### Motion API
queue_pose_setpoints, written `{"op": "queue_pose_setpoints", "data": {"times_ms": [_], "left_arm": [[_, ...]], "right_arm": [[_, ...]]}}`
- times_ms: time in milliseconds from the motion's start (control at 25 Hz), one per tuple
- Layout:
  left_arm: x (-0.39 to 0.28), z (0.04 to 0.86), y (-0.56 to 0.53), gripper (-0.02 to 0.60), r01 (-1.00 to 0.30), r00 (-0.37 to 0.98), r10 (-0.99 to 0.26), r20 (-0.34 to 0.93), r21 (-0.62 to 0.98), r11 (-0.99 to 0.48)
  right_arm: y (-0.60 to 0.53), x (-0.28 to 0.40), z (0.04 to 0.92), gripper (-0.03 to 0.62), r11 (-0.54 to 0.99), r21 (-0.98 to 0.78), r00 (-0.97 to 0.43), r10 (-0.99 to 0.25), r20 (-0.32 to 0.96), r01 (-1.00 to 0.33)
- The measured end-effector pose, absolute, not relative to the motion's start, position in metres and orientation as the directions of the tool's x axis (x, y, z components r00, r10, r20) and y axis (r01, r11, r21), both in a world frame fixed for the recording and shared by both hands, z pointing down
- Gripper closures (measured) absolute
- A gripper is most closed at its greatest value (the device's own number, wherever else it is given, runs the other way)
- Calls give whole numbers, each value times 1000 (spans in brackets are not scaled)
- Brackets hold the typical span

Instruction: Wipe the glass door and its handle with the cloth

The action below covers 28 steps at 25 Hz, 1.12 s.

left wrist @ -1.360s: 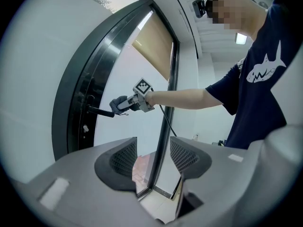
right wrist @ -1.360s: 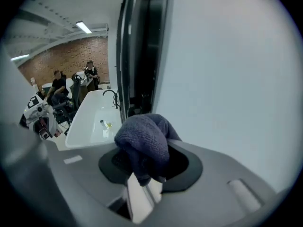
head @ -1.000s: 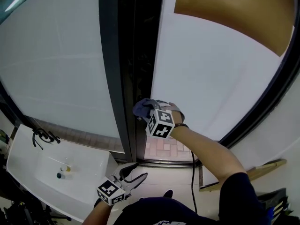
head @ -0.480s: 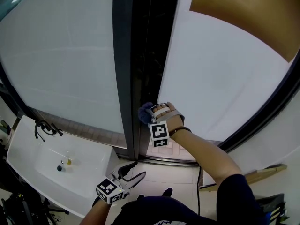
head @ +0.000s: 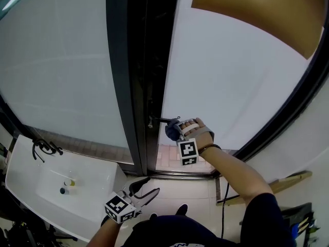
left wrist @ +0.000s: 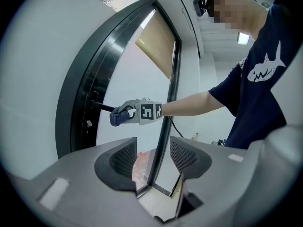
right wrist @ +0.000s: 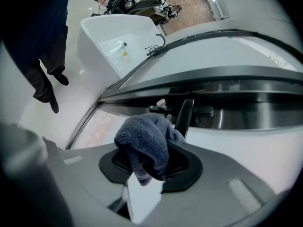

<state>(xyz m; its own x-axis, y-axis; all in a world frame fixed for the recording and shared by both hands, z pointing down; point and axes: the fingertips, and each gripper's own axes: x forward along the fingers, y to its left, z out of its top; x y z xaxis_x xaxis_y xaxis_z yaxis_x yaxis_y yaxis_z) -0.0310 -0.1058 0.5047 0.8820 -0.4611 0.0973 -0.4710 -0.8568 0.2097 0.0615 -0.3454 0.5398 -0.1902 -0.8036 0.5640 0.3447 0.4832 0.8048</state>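
At the lower left of the head view a white sink [head: 49,181] stands below the frosted pane. To its right, at the bottom edge, the left tongs [head: 153,185] hang low with their jaws spread; the left gripper view shows nothing between them, only floor and the door's foot beyond. Up the middle of the frame runs the dark door frame [head: 128,76], and from it a black handle [head: 160,120] juts toward the right. The blue cloth [head: 172,130] sits at the handle's outer end, seemingly touching it, bunched at the tip of the right tongs [head: 175,133]. In the right gripper view those tongs [right wrist: 151,162] are clenched on the cloth [right wrist: 144,148], which bulges up over the jaws, with the handle's [right wrist: 185,115] dark bar rising just behind it. The glass door [head: 231,76] fills the frame's right half.
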Motion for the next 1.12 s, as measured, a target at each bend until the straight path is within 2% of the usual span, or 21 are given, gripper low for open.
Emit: {"op": "queue_pose_setpoints", "data": {"times_ms": [120,240,480,680,920,1120], "left_arm": [[-24,506,-106,368,-457,889,-447,99,207,-865],[-23,506,-105,368,-456,890,-446,98,208,-865],[-31,506,-106,368,-482,876,-472,101,212,-850],[-37,506,-105,368,-502,864,-494,94,214,-838],[-50,506,-105,368,-529,848,-521,98,220,-820],[-51,508,-109,368,-519,854,-512,92,221,-826]], "right_arm": [[-346,79,533,465,491,818,-173,-815,553,300],[-336,71,518,465,465,845,-223,-823,523,265],[-331,-8,478,465,331,909,-370,-835,408,254],[-357,-55,480,465,342,906,-372,-830,416,249],[-358,-35,504,464,358,885,-340,-826,449,299],[-351,-2,509,464,363,886,-326,-833,448,290]]}}
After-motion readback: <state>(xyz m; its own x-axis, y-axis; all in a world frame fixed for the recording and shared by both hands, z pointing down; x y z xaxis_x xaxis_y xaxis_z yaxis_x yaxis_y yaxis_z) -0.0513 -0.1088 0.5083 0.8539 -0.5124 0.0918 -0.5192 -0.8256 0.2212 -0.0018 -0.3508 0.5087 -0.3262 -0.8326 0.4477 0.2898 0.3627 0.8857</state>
